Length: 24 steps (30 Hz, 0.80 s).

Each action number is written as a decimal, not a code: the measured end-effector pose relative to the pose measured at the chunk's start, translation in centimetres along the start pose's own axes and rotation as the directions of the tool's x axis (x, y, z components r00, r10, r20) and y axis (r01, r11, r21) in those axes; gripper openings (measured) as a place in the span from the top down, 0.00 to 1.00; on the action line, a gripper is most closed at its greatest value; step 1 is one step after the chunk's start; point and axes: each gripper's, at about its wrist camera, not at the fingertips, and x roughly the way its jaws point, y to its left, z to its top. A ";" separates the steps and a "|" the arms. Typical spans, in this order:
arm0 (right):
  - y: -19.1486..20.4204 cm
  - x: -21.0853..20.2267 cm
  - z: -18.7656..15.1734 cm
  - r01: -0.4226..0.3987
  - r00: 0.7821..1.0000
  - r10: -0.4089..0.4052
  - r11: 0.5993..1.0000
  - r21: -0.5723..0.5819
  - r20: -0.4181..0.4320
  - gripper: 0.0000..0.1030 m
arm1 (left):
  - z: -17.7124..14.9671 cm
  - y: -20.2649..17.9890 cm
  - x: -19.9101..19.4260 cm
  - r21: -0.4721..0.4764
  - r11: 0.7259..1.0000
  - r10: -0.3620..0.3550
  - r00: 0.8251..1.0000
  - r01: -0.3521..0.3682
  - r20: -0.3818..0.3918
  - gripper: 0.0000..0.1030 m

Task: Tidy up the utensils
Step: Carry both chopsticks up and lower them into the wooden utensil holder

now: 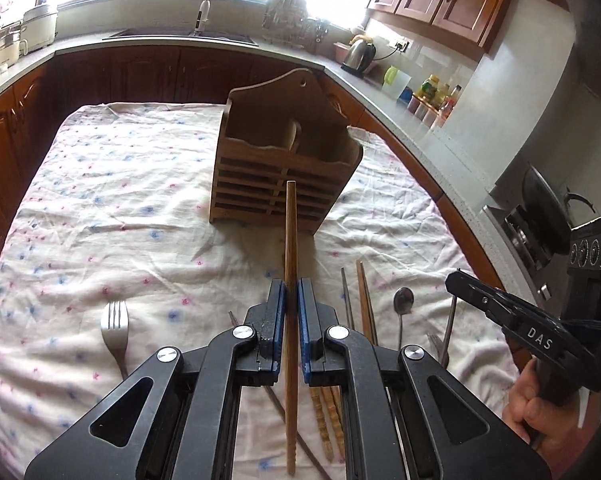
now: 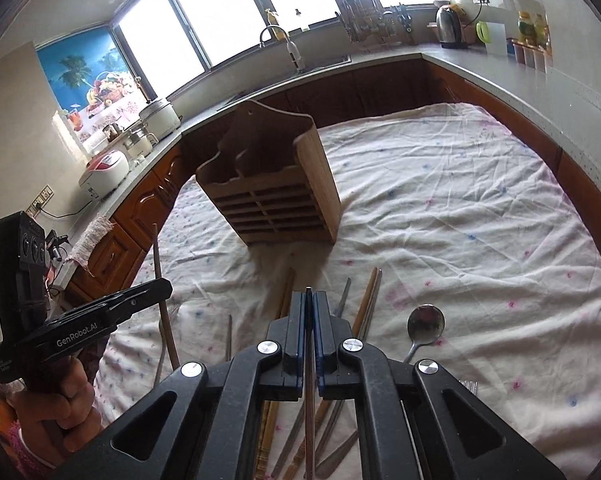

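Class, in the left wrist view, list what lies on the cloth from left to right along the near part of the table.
Fork → wooden chopstick clamped in the left hand-held gripper → pair of chopsticks → spoon → right hand-held gripper.

Right tool [image 2: 309, 300] clamps metal chopstick [image 2: 309, 400].

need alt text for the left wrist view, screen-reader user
The left tool is shut on a wooden chopstick that points toward a slatted wooden utensil holder standing on a floral tablecloth. A fork lies at left; a spoon and more chopsticks at right.
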 end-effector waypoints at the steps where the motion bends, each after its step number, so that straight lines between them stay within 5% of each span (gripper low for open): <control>1: 0.3 -0.5 0.3 -0.003 1.000 0.003 1.000 -0.005 0.010 0.96 | 0.0 0.0 -0.7 0.002 1.000 -0.004 1.000 0.004 0.011 0.95; 24: 3.2 -5.5 5.9 -0.018 0.978 0.028 0.998 -0.052 0.206 0.96 | 2.9 0.6 -6.6 0.003 1.000 -0.009 0.981 0.009 0.193 0.95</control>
